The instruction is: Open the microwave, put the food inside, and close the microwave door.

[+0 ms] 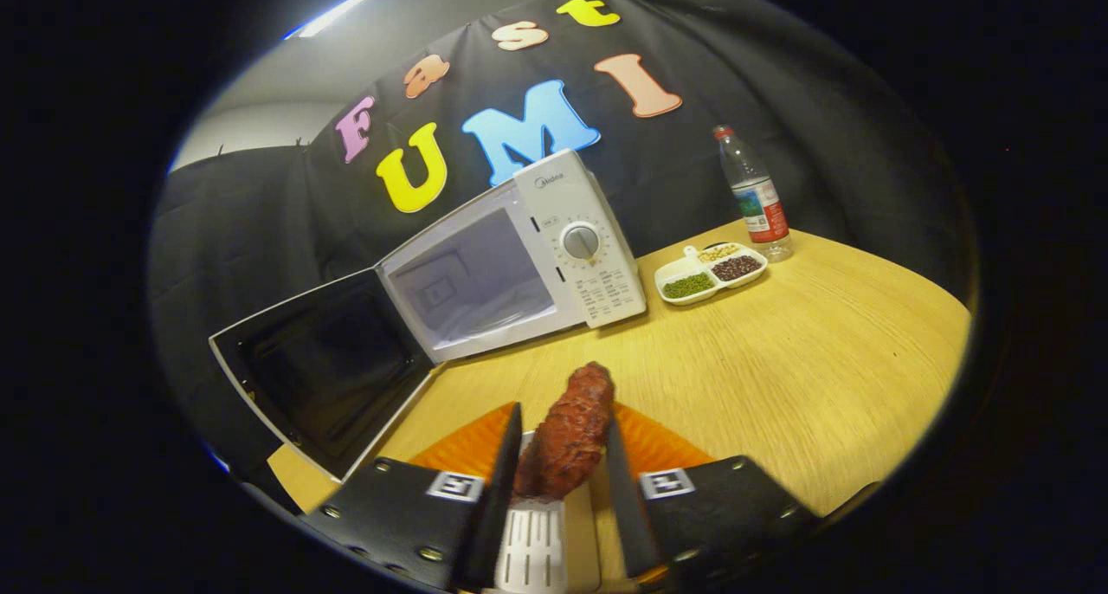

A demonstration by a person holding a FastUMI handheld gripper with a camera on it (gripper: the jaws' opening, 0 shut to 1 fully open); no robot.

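Wood-grain table (822, 351) runs up to a black cloth wall, and on it lies one piece of food (567, 438), a dark red, lumpy, sausage-shaped roll with a rough glazed skin, pointing away toward the microwave. It sits between the two fingers of the tongs (563, 442), over an orange mat (467, 447); the fingers stand close on either side of it, but whether both press on it cannot be told, so the grip is uncertain. A white ribbed part (532, 546) shows under the near end of the food. Beyond the fingers stands one white microwave (554, 248), tilted in the view, with one round dial (581, 242) on its control panel. Its door (325, 369) is swung wide open to the side of the cavity (472, 278), which is pale inside. Beside the microwave on the other side sits one white dish (710, 275) with three compartments: green beans, dark red beans and pale ones. Just behind the dish stands one clear bottle (755, 196) with a red cap and a label.
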